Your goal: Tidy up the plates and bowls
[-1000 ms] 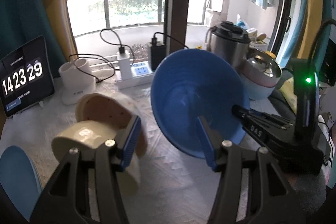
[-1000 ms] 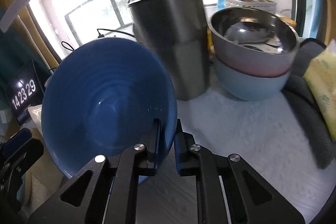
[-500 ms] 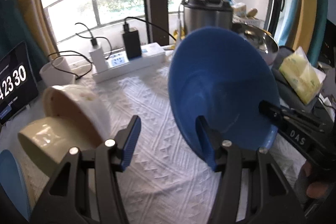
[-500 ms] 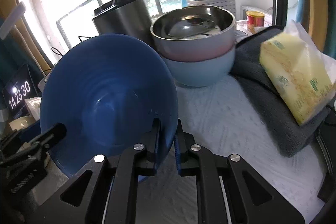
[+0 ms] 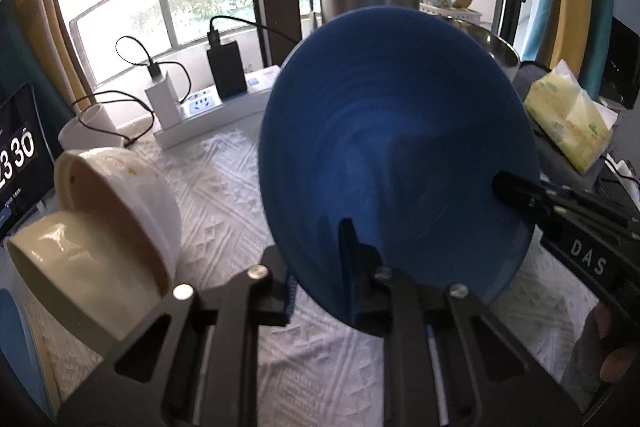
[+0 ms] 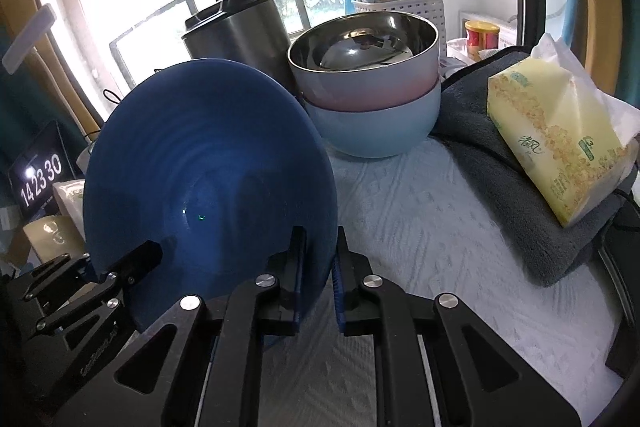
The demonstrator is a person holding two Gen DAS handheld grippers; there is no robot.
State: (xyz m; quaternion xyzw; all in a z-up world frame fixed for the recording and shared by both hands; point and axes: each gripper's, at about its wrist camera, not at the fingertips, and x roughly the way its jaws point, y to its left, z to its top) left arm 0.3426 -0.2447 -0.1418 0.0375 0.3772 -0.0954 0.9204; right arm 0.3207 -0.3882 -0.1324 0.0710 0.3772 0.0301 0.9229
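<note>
A deep blue bowl point(image 5: 400, 155) is held tilted on edge above the white cloth, its hollow facing both cameras. My left gripper point(image 5: 318, 267) has its jaws closing on the bowl's lower rim, one finger inside and one behind, with the pads on the rim. My right gripper point(image 6: 319, 239) is shut on the opposite rim of the same blue bowl point(image 6: 208, 179). Its fingertip point(image 5: 504, 187) shows in the left wrist view. Two cream bowls point(image 5: 116, 195) lie nested on their sides at the left. A pink bowl point(image 6: 368, 83) sits stacked in a light blue bowl point(image 6: 372, 123) behind.
A steel pot point(image 6: 236, 31) stands behind the blue bowl. A power strip point(image 5: 208, 107) with chargers and cables lies by the window. A tablet clock point(image 5: 20, 155) stands far left, and a tissue pack point(image 6: 556, 135) lies on a grey towel point(image 6: 500, 163) at the right. A blue plate edge point(image 5: 16, 347) shows lower left.
The left gripper's jaws have gone from wide apart to pinched on the bowl's rim. Both grippers and the bowl shifted rightward along the table a second ago and have since held still.
</note>
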